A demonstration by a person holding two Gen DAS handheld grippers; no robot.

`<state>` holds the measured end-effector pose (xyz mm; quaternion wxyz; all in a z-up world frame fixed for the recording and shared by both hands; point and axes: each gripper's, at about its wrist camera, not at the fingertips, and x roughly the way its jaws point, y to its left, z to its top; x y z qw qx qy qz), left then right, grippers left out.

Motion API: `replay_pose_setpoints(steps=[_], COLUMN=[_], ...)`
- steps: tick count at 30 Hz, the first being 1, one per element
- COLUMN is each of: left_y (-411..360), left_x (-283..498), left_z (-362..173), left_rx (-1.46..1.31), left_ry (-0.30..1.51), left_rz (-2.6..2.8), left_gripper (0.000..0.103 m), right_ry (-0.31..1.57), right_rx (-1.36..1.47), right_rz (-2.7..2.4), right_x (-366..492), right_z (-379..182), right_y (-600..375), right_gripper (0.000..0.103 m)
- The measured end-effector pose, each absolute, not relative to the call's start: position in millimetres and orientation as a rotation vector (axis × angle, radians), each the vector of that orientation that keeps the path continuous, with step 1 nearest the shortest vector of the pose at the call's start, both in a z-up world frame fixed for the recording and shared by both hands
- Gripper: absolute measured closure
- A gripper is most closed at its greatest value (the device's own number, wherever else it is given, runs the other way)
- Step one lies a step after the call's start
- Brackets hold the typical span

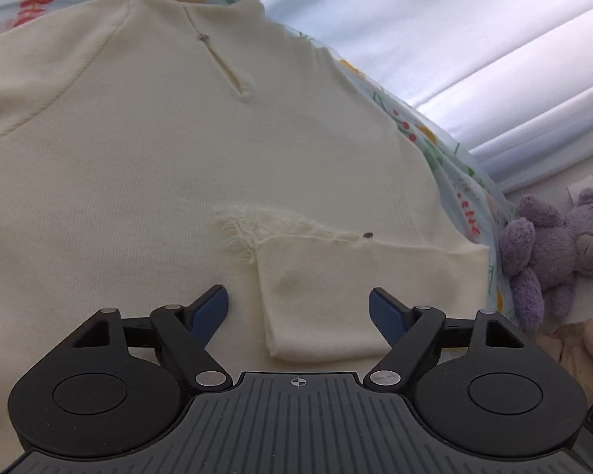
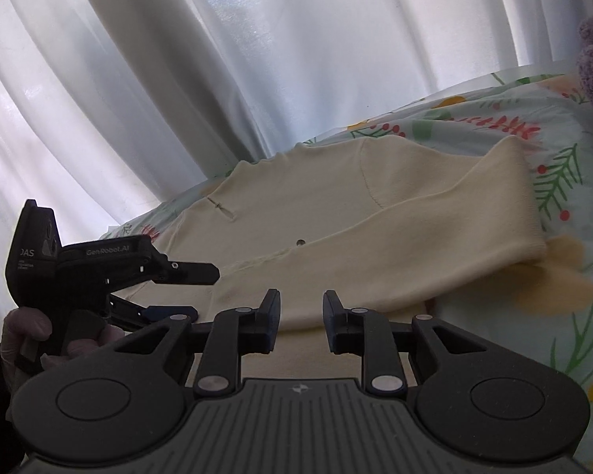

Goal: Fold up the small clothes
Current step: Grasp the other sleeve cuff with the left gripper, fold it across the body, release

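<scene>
Sleeve [image 1: 371, 296] lay folded across cream top [image 1: 138, 158]; left gripper [image 1: 298, 304] gaped wide, right gripper [image 2: 298, 316] narrowly parted, both empty; other sleeve probably next.

Backlit white curtains [image 2: 178, 79] behind floral bedspread [image 2: 565, 181]

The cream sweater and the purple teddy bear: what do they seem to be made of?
The sweater looks like a fine knit, matte, perhaps cotton or a wool blend: thin ribs run across it, and loose threads fray at one edge. The teddy bear looks like plush, probably synthetic: its surface is fuzzy and tufted.
</scene>
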<state>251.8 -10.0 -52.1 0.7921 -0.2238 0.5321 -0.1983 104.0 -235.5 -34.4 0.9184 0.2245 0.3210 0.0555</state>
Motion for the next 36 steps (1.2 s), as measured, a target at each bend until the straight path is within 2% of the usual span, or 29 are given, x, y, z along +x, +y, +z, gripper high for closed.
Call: replay_pose_setpoints(steps=[1,6,9,10,11,16,22,29,36], left_y=[-10.4,-10.9,-20.0,-23.4,-26.0,-18.3,26.9,74.9,90.3], left_x=[252.1,259.2,261.8,262.9,264.2,265.7,275.8,290.7,297.9], left_z=[-51.9,-61.4,-62.6,-63.2,-64.2,-39.5,-2.6,-17.4,-26.4], left_rx=[-0.486,-0.575,-0.525,-0.503,-0.488,-0.44,-0.325,-0.125,-0.267], left_ry=[1.146,1.221,1.224,1.233,1.241,1.137,0.965,0.927,0.904], left_rz=[-0.435,-0.467,-0.479,-0.484,-0.489,-0.472,-0.322,-0.076,-0.155], left_gripper=[0.021,0.044,0.068,0.09,0.097,0.098,0.098,0.097,0.097], right_ry=[0.656,0.649,0.649,0.649,0.65,0.667,0.661,0.692,0.7], right_rx=[0.473,0.525,0.542,0.548,0.558,0.57,0.569,0.605,0.823], right_rz=[0.103,0.078,0.068,0.065,0.061,0.037,-0.01,-0.024,-0.054], right_x=[100.8,91.2,90.5,90.3,90.2,95.9,106.3,131.1,156.7], right_z=[-34.9,-39.4,-42.4,-43.6,-45.3,-48.8,-46.5,-53.0,-68.6], right_y=[-238.6,-248.8,-249.1,-249.3,-250.1,-252.6,-260.0,-260.5,-276.2], right_gripper=[0.079,0.078,0.078,0.078,0.078,0.077,0.073,0.073,0.069])
